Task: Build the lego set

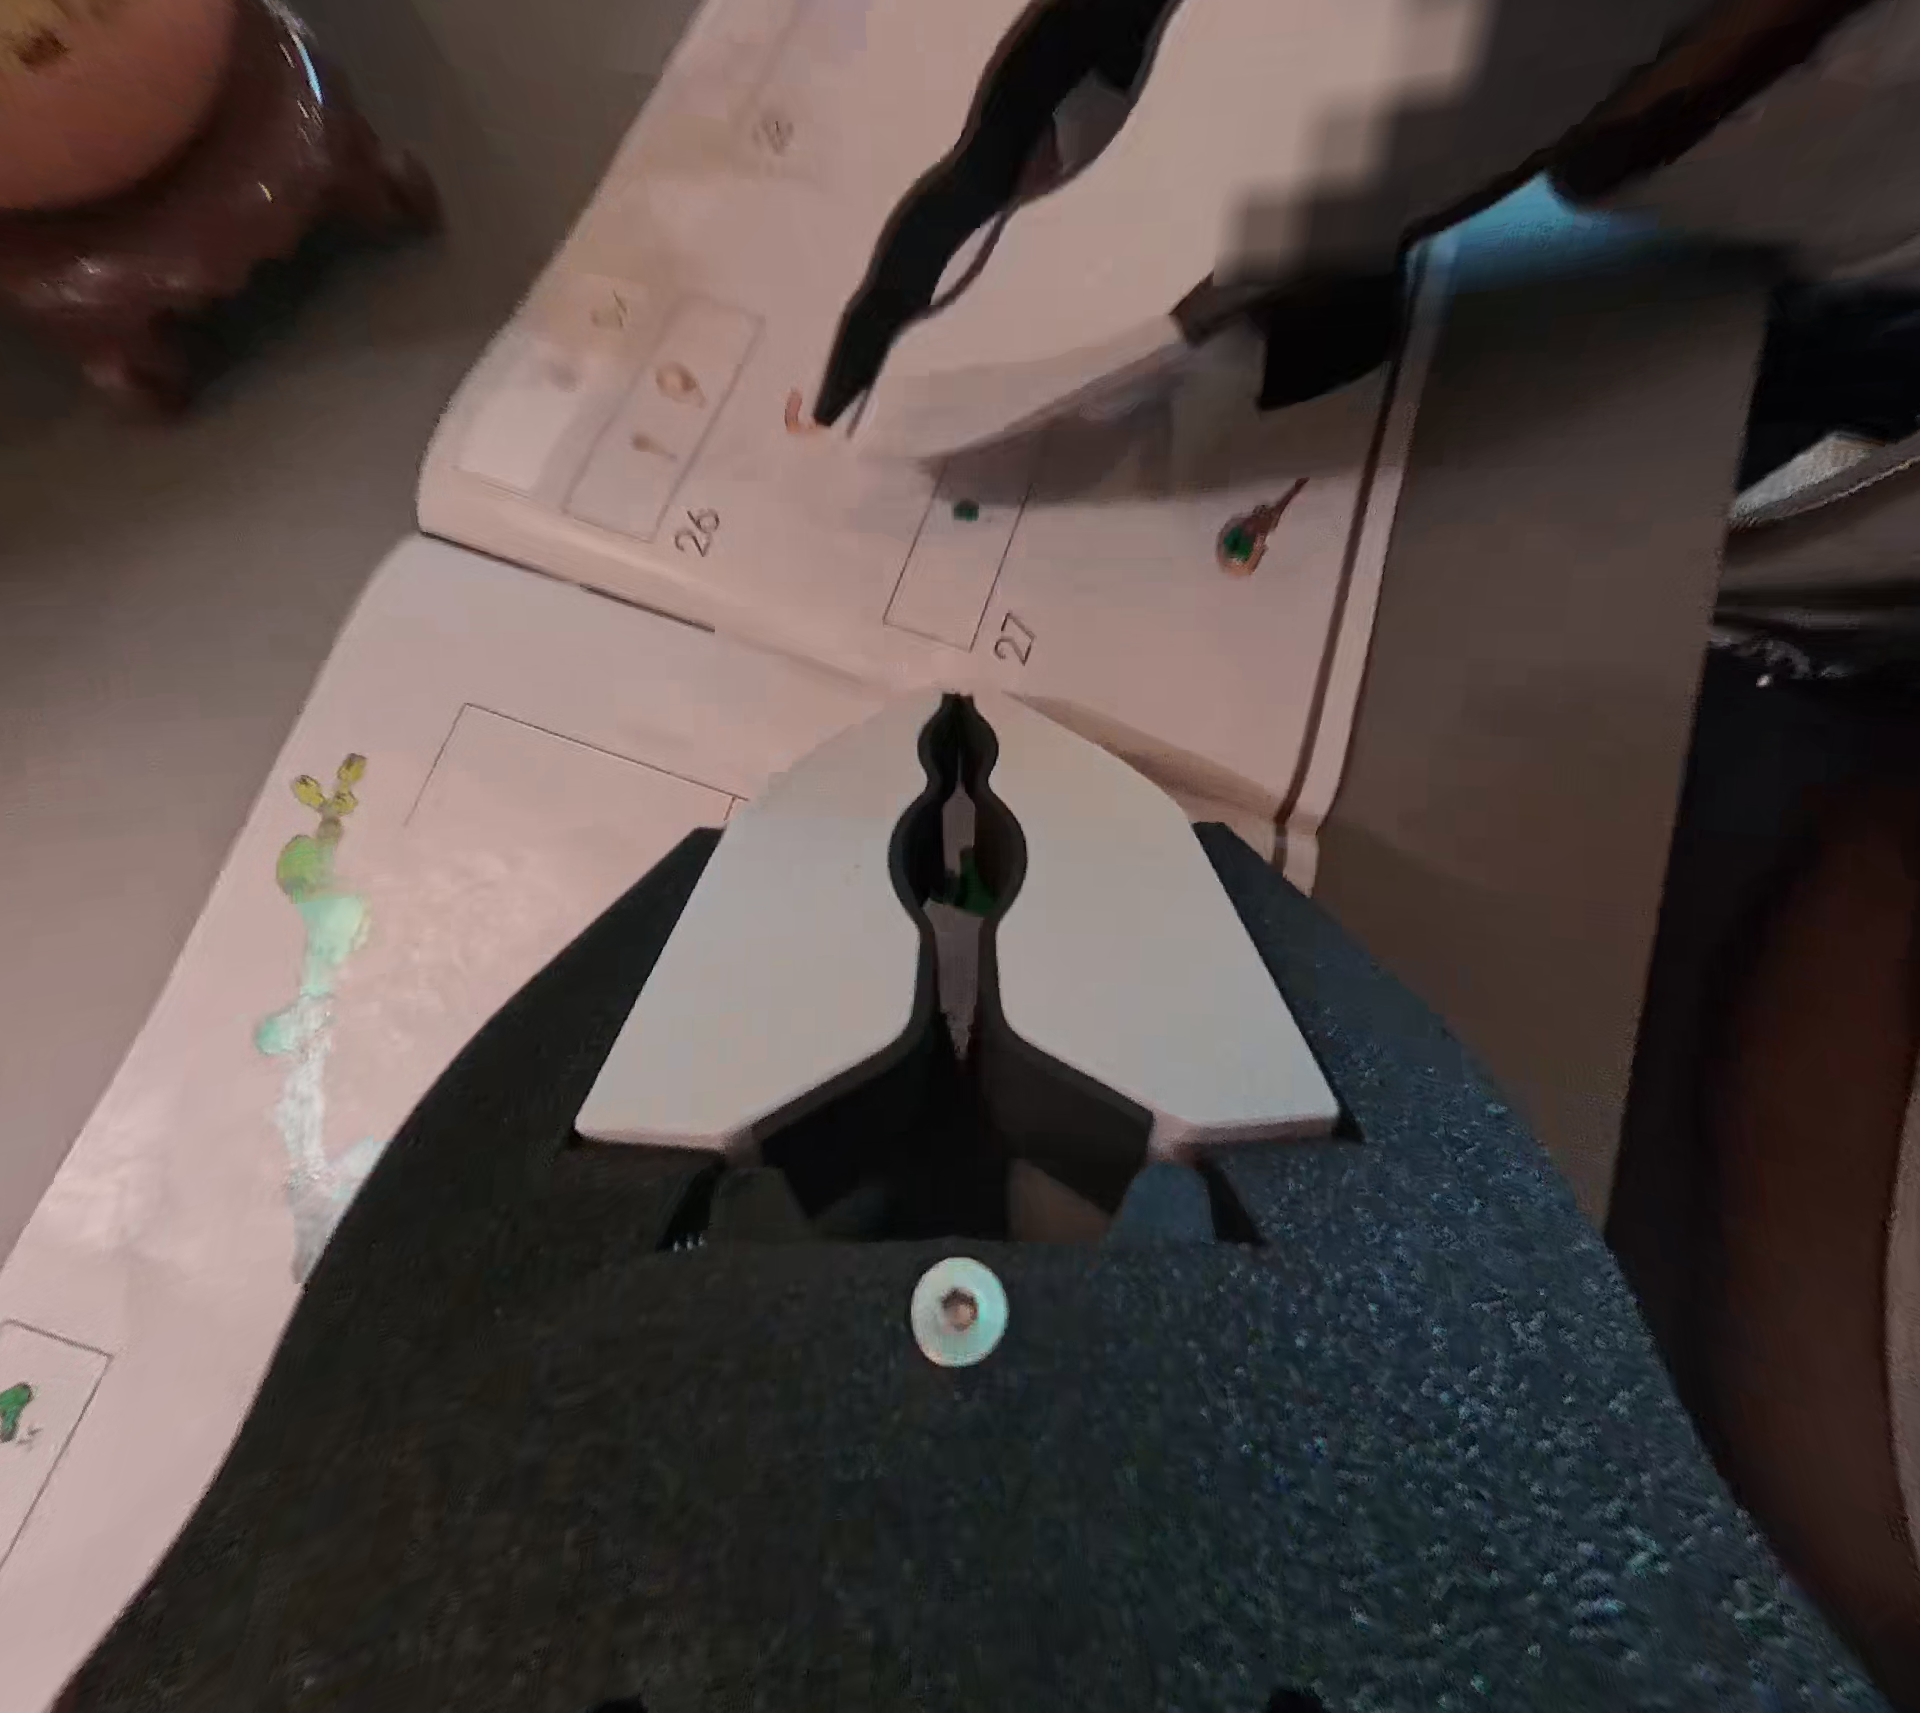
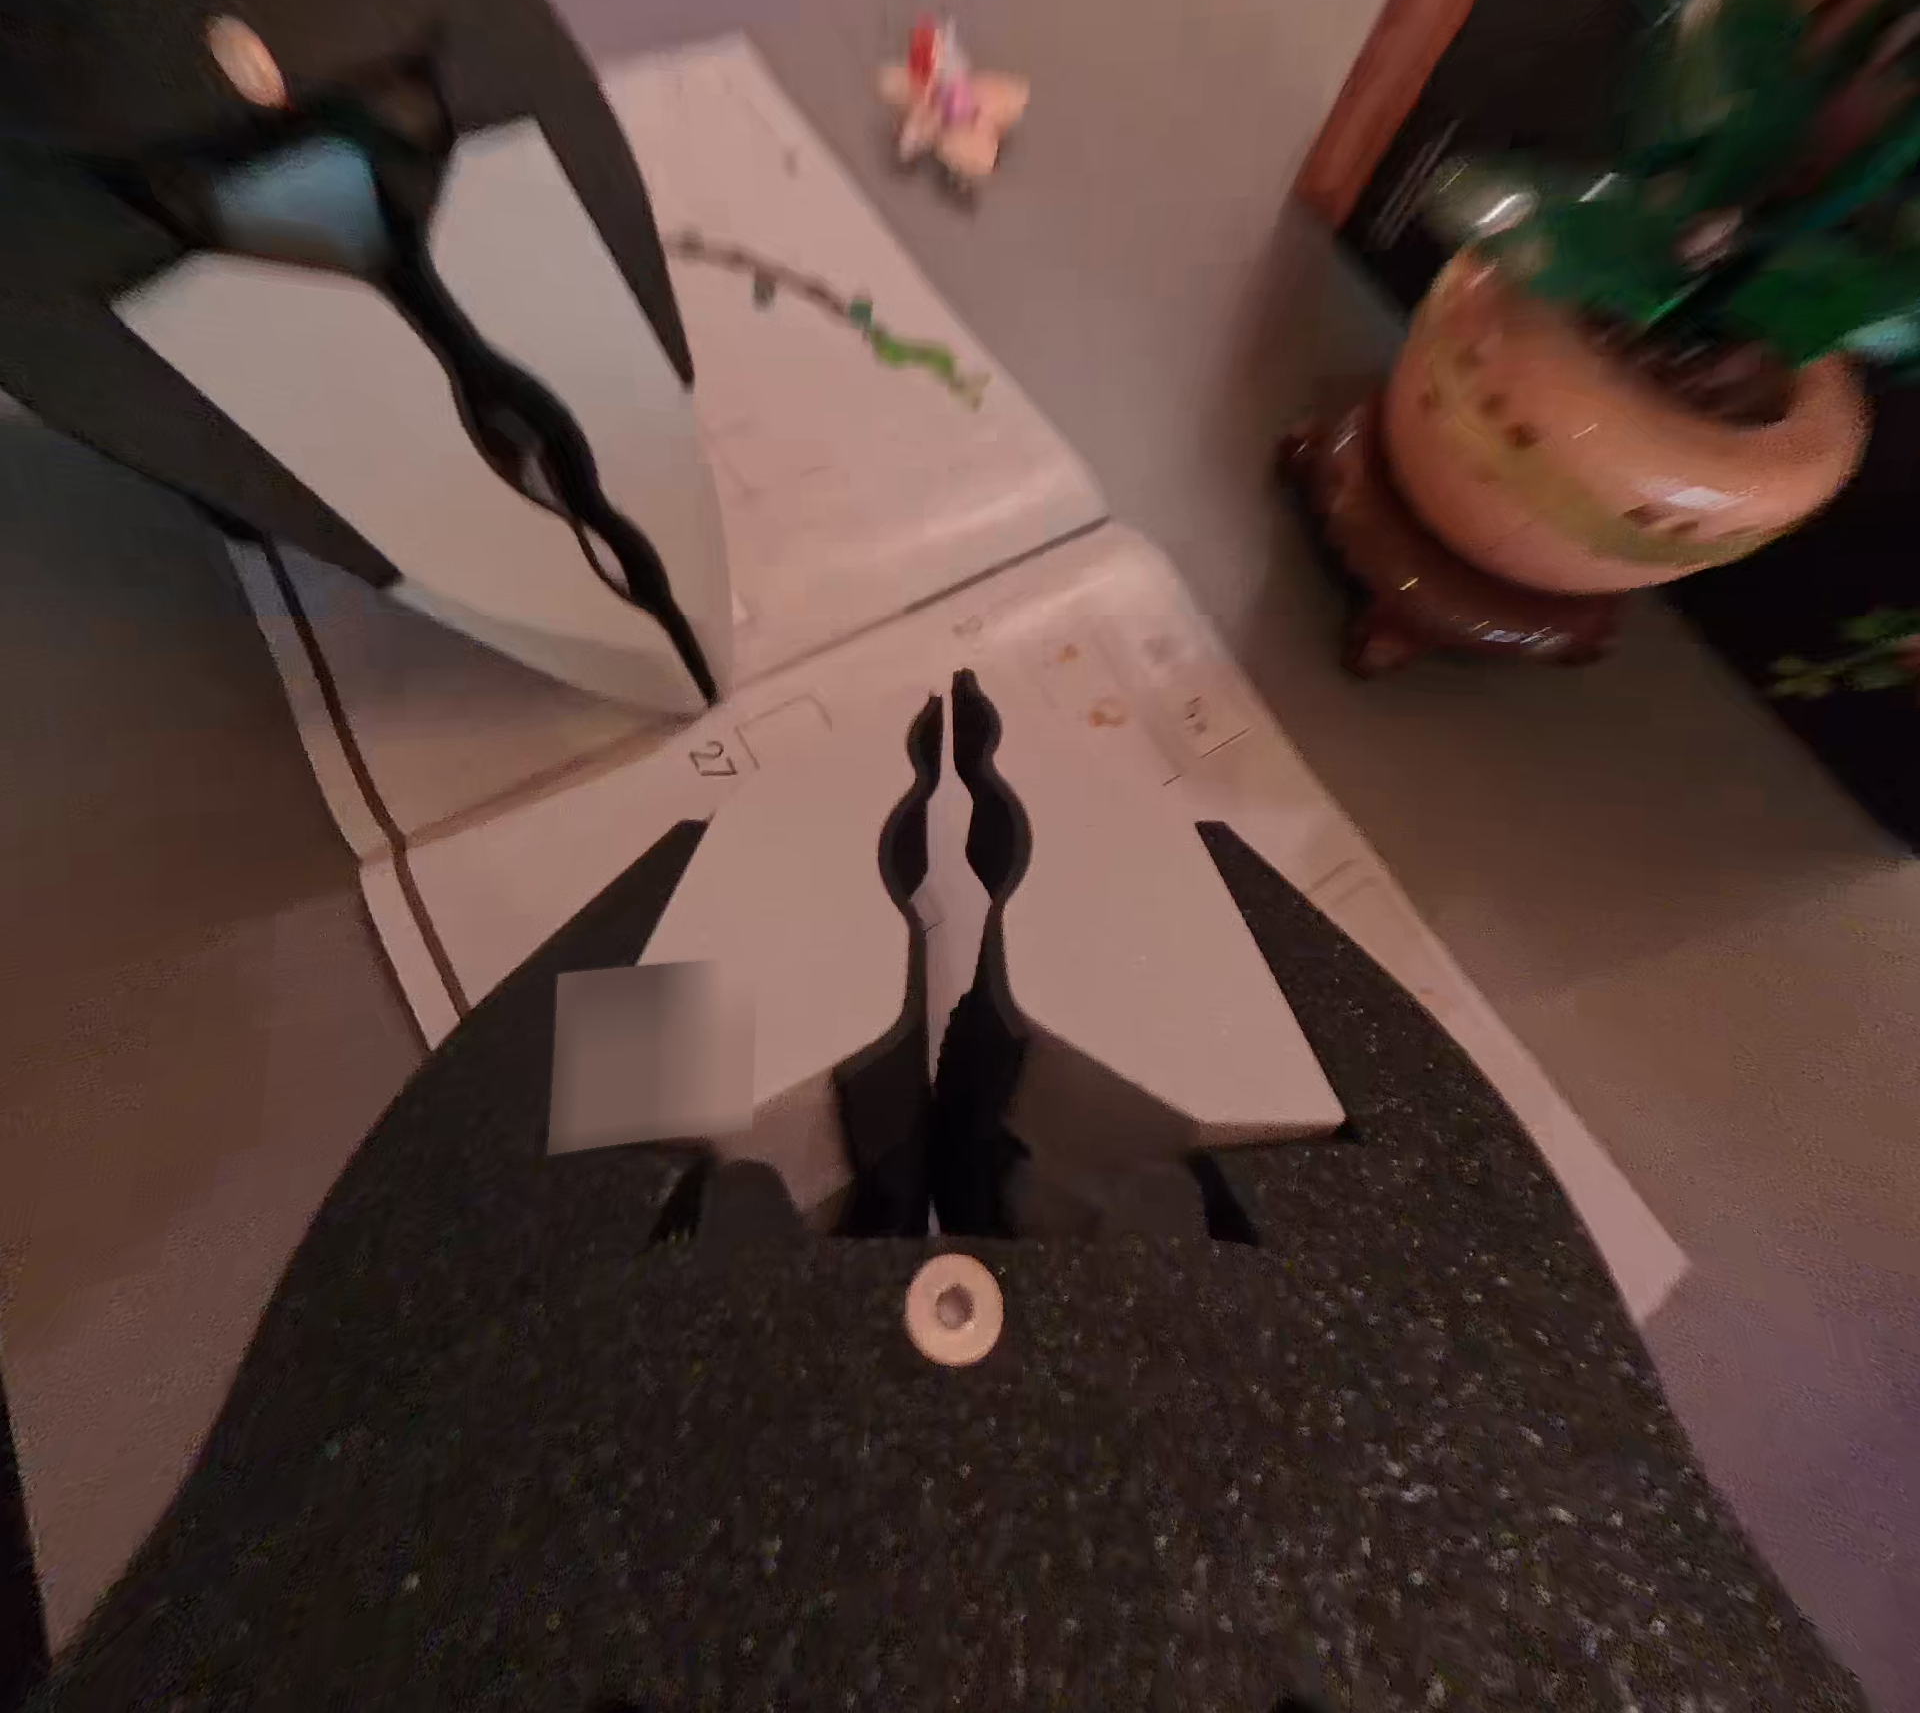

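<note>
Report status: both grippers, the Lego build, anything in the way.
Left gripper jaws shut over the open instruction booklet, a small green piece showing between them. Right gripper jaws nearly closed, nothing seen held. Potted plant model beside booklet. Nothing blocking.

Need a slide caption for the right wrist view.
Two nearly closed grippers hover over the open white instruction booklet beside a pink pot.

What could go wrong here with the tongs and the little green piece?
The left tongs pinch a tiny green piece deep between them; it might slip out and get lost on the open instruction booklet. The right tongs, nearly shut and seemingly empty, hover close over the page and might scrape or crease it. The pink pot model stands nearby, so a wide swing might knock it.
</note>
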`<action>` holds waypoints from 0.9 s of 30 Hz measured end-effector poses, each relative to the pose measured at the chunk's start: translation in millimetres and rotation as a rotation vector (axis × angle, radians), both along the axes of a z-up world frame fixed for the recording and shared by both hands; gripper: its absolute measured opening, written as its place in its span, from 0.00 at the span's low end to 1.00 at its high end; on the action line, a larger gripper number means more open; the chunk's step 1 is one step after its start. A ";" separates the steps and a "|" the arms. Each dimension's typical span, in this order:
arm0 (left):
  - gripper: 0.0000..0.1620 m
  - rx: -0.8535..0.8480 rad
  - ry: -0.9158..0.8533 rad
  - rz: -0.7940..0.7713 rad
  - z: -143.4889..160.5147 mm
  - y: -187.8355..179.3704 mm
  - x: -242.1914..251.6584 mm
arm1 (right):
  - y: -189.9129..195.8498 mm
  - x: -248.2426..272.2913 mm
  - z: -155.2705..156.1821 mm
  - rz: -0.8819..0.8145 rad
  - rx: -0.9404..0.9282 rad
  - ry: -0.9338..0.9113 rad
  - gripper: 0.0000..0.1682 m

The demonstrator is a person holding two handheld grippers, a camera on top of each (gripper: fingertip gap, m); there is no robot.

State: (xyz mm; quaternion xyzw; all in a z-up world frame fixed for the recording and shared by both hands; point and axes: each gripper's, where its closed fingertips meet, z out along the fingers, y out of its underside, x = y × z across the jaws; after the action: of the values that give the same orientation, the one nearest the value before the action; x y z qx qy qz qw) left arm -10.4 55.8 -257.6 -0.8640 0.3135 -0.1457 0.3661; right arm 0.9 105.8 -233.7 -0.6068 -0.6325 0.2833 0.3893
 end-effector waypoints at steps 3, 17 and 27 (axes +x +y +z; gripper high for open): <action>0.00 -0.007 -0.018 -0.001 -0.3 -0.5 -0.2 | 5.4 9.8 0.8 -0.035 -0.059 -0.020 0.01; 0.37 0.267 -0.048 0.216 44.8 -0.3 -48.4 | 15.0 20.6 -27.0 -0.122 -0.005 -0.127 0.08; 0.81 0.607 -0.061 0.491 129.1 -41.7 -144.9 | 17.7 23.9 40.6 -0.133 -0.092 0.370 0.01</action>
State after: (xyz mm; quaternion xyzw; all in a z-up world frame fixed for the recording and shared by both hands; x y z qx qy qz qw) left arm -155.3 14.2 -128.5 -0.7608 0.1153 0.0200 0.6383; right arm 24.8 123.5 -193.2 -0.6019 -0.4952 0.3923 0.4884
